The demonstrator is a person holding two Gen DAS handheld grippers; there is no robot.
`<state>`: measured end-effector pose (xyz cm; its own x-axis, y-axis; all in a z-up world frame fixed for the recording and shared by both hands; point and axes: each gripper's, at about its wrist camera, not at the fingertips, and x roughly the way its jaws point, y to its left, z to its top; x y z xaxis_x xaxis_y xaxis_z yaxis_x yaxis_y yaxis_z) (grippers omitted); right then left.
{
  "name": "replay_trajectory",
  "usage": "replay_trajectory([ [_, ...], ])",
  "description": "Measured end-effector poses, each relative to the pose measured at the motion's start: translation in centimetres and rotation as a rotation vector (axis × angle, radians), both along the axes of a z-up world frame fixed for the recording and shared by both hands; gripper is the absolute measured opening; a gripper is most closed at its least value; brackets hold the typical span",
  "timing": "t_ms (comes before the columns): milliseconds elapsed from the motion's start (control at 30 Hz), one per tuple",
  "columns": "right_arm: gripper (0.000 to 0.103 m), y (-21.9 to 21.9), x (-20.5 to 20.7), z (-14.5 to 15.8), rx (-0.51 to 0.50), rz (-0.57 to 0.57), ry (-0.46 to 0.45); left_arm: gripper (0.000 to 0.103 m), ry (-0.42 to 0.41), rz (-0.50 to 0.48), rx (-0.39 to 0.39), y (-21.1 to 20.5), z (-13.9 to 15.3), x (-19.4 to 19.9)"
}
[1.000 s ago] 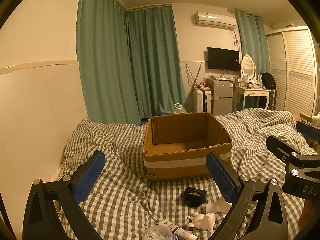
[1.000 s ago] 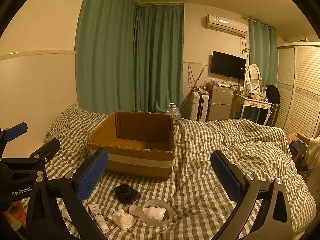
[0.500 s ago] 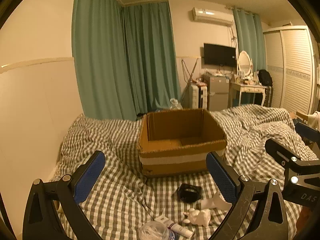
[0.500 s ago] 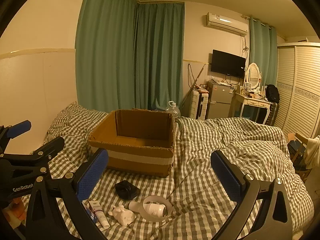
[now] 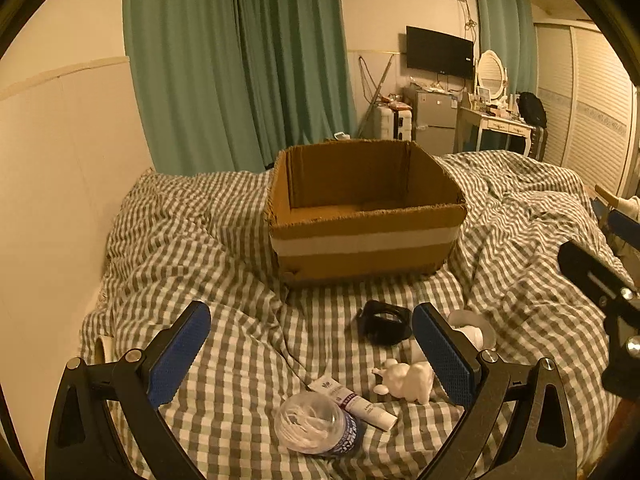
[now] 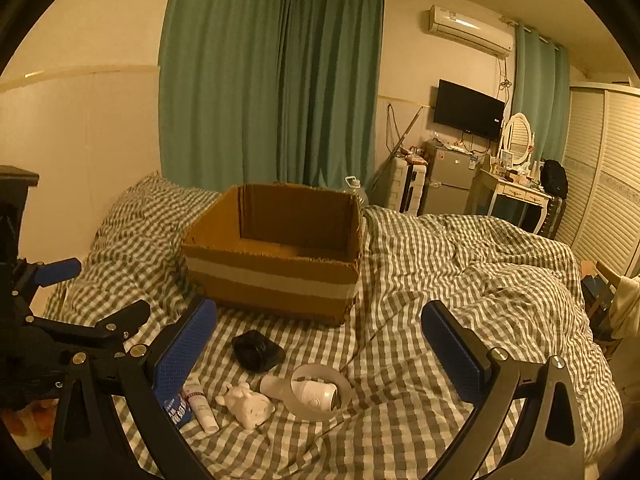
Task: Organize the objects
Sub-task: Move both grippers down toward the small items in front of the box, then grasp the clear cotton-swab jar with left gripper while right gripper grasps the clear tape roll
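Home bedroom. Bed (image 6: pixel 460 264) with rumpled grey-white checked duvet fills foreground. Teal curtains (image 6: pixel 272 88) floor to ceiling along back wall. Air conditioner (image 6: pixel 470 28) high on wall, flat TV (image 6: pixel 468 109) mounted below it. Small fridge (image 6: pixel 450 178) in corner, white dressing table (image 6: pixel 516 192) with oval mirror (image 6: pixel 519 139) beside it. Louvred wardrobe doors (image 6: pixel 600 176) on right. Open cardboard box (image 5: pixel 362 210) and scattered toiletries (image 6: pixel 256 396) lie on bed.
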<state>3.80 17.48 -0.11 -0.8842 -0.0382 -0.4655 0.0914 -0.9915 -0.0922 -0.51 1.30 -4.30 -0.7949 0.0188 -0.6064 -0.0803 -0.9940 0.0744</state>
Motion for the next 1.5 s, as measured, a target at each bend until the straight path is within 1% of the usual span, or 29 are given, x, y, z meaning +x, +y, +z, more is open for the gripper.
replay_trajectory([
  [200, 0.102, 0.1, -1.4, -2.9, 0.006, 0.006, -0.076, 0.103, -0.035, -0.01, -0.008, 0.5, -1.6, -0.2],
  [433, 0.102, 0.4, -3.0, -6.2, 0.01, 0.011, -0.17, 0.103, -0.098, -0.008, -0.016, 0.6, -4.4, -1.1],
  [767, 0.102, 0.5, -4.7, -10.0, 0.01, 0.016, -0.291, 0.103, -0.177, -0.016, -0.043, 1.2, -8.0, -1.9],
  [1067, 0.102, 1.2, -6.2, -12.3, -0.026, 0.0, -0.378, 0.103, -0.253, -0.015, -0.059, 1.3, -10.8, -2.6],
  [1167, 0.102, 1.5, -6.9, -13.4, -0.054, -0.005, -0.415, 0.103, -0.278, -0.015, -0.066, 1.2, -11.7, -2.6],
  [1400, 0.102, 2.1, -9.4, -16.3, -0.125, -0.014, -0.529, 0.103, -0.311, -0.035, -0.065, 1.1, -12.1, -2.3],
  [1433, 0.102, 2.1, -9.7, -16.6, -0.127, -0.017, -0.536, 0.103, -0.324, -0.037, -0.068, 1.1, -12.4, -2.4],
  [1500, 0.097, 1.9, -10.3, -17.2, -0.126, -0.018, -0.559, 0.103, -0.35, -0.037, -0.065, 1.0, -13.1, -2.6],
])
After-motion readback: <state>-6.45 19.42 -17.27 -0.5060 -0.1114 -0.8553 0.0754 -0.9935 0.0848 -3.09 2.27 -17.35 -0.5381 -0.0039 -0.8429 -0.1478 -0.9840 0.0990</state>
